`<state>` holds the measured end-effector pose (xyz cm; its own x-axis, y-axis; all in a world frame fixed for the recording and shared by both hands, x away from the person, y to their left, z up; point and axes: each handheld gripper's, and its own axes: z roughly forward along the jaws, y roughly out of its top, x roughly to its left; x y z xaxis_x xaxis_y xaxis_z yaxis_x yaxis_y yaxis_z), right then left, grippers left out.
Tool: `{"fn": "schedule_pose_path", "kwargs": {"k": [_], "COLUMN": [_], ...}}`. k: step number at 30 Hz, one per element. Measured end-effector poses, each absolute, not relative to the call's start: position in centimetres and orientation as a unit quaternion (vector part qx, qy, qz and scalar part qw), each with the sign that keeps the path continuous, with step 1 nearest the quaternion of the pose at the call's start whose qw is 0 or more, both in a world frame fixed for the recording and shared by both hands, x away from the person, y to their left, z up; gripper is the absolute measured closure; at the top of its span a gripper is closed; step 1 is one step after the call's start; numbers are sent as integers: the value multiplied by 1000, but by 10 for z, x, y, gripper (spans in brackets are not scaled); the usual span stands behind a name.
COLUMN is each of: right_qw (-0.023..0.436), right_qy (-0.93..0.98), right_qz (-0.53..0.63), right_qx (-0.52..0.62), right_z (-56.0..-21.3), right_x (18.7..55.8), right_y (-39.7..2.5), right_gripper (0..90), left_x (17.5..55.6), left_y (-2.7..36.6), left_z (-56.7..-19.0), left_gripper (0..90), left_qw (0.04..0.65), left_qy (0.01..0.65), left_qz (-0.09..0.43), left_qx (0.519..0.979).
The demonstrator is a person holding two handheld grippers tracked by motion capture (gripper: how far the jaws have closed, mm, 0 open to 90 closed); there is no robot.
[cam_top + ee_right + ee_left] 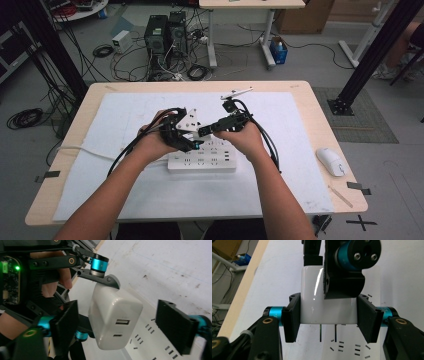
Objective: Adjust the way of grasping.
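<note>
A white USB charger (pixel 312 290) is clamped by its two sides in my left gripper (pixel 329 316), its two prongs pointing down at a white power strip (pixel 347 347). From the right gripper view the charger (pixel 112 315) shows its two ports, and my right gripper (pixel 120 325) stands open around it, with a wide gap on one side. A finger of the left gripper (pixel 102 281) presses on the charger's top. From above, both grippers (pixel 187 136) (pixel 209 131) meet over the power strip (pixel 200 161) at the table's middle.
The power strip lies on a white mat (pixel 125 125) that covers most of the wooden table (pixel 320 115). A white mouse (pixel 331 161) rests near the right edge. Computers (pixel 165 35) and cables stand on the floor behind the table.
</note>
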<state>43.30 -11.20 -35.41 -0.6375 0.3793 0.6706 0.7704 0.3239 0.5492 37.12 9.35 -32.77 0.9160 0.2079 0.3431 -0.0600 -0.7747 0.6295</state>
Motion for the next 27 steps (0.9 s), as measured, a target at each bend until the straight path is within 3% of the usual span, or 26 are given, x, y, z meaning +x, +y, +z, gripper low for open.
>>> {"fn": "schedule_pose_path", "kwargs": {"k": [2, 3, 9, 11, 27], "right_qw": [217, 217, 223, 225, 251], "right_qy": [-783, -784, -780, -779, -760], "right_qz": [-451, -448, -452, -453, -468], "right_qx": [-370, -371, -370, -370, -376], "right_z": [-355, -355, -356, -356, -357], "right_x": [433, 433, 433, 433, 435], "right_y": [-111, -111, -109, -109, -108], "right_gripper": [218, 274, 282, 338, 436], "left_x": [371, 371, 370, 370, 369], "left_y": [93, 93, 92, 92, 94], "left_z": [-328, -328, -327, -327, -325], "left_gripper": [425, 425, 425, 425, 425], "left_qw": [335, 335, 333, 333, 334], "left_qy": [40, 39, 35, 35, 36], "left_qz": [203, 204, 210, 210, 229], "left_qx": [919, 919, 919, 918, 913]}}
